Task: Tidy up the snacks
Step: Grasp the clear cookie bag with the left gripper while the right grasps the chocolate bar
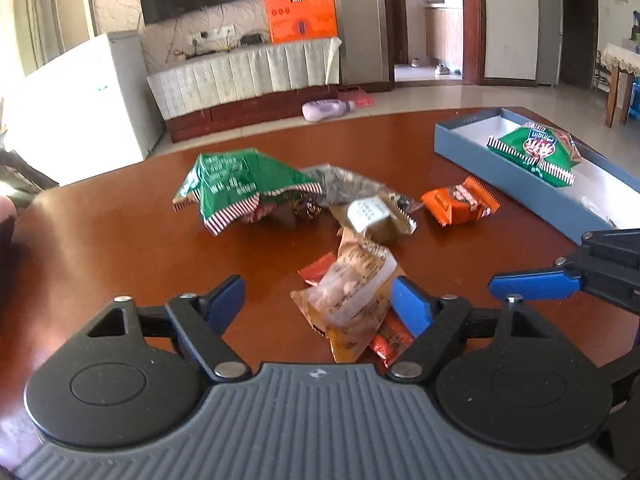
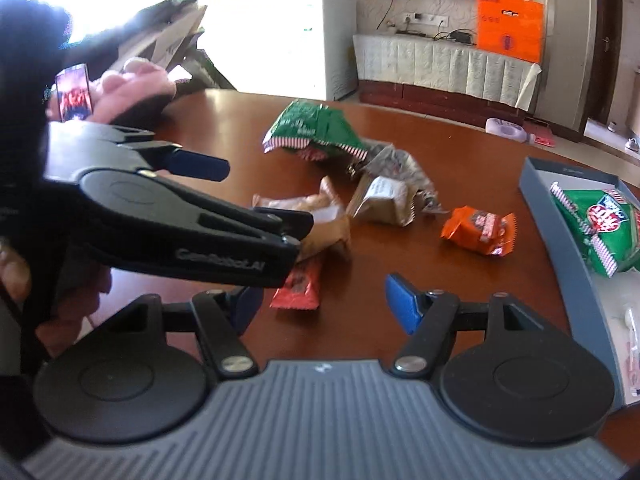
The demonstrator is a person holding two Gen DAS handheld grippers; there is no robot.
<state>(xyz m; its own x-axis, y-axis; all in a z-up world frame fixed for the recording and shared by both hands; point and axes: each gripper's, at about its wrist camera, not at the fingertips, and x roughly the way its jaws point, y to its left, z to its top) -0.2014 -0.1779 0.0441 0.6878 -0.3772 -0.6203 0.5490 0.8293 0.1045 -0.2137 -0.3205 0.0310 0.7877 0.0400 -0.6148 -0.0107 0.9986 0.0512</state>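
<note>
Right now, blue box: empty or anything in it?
Not empty. The blue box holds a green snack bag lying on its white floor; something small and clear lies nearer in it, cannot tell what.

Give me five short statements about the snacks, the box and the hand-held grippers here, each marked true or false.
1. A green snack bag lies inside the blue box. True.
2. The orange packet sits inside the box. False: it lies on the brown table, outside the box.
3. The left hand-held gripper has its jaws apart over a tan snack packet. True.
4. The right hand-held gripper clamps a green bag. False: its jaws are open and empty.
5. A second green bag lies on the table. True.
</note>
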